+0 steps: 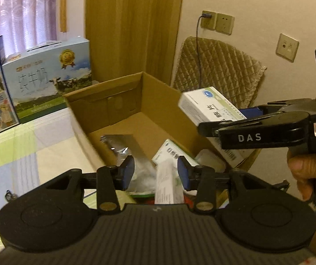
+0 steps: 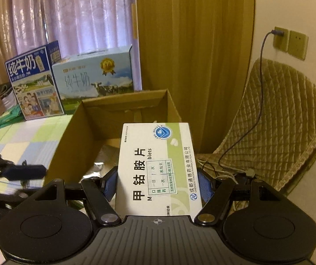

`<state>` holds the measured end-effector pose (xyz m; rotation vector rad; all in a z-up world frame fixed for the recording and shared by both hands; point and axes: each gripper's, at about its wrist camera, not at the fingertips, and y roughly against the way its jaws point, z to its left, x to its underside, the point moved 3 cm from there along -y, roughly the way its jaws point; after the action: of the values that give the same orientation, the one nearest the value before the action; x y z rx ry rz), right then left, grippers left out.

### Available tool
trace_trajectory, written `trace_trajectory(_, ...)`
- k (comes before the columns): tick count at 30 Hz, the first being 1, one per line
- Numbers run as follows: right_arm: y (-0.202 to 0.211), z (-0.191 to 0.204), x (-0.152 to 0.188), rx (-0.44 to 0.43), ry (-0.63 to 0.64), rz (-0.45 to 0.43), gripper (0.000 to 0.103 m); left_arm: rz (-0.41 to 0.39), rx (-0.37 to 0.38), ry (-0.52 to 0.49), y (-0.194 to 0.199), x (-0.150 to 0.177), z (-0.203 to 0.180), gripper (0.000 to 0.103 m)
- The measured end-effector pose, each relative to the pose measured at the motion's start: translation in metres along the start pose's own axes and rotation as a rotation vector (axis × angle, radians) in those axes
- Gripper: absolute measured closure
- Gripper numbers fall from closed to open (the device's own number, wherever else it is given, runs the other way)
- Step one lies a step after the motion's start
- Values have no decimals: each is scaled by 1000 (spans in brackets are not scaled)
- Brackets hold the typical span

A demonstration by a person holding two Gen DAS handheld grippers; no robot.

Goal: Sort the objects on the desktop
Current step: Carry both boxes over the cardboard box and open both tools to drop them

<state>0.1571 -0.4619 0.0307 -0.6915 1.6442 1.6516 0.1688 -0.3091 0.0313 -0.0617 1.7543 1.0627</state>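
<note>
the right tongs (image 2: 157, 182) clamp a pill box (image 2: 157, 165) above the cardboard box (image 2: 69, 137) to drop it in, while the left tongs (image 1: 155, 172) hang apart over it.

The right gripper (image 2: 157, 182) clamps a white and green medicine box (image 2: 158, 167) between its blue pads (image 2: 204, 184), holding it over the near end of an open cardboard box (image 2: 69, 137). Silver foil (image 2: 103, 161) lies inside that box. Two milk cartons (image 2: 94, 75) stand at the far side of the checked surface (image 2: 25, 137), and the left gripper's blue fingertip (image 2: 25, 172) shows at the left edge.
</note>
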Motion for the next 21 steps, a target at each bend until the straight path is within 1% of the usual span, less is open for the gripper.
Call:
trace_trajectory(6, -11, 6, 7, -20, -16, 19, 35, 7, -24, 1, 12, 8, 16, 66)
trace_trajectory(11, -13, 13, 1, -48, -33, -6, 34, 5, -38, 10, 18, 11, 23, 64)
trace_trajectory(15, -9, 12, -2, -44, -40, -13, 34, 9, -46, 22, 24, 18, 28, 63)
trace_trajectory(18, 0, 10, -1, -39, -50, -22, 34, 12, -55, 36, 31, 24, 33, 59)
trace_trajectory(21, 12, 13, 2, -38, -49, -23, 33, 18, -65, 56, 43, 33, 39, 53)
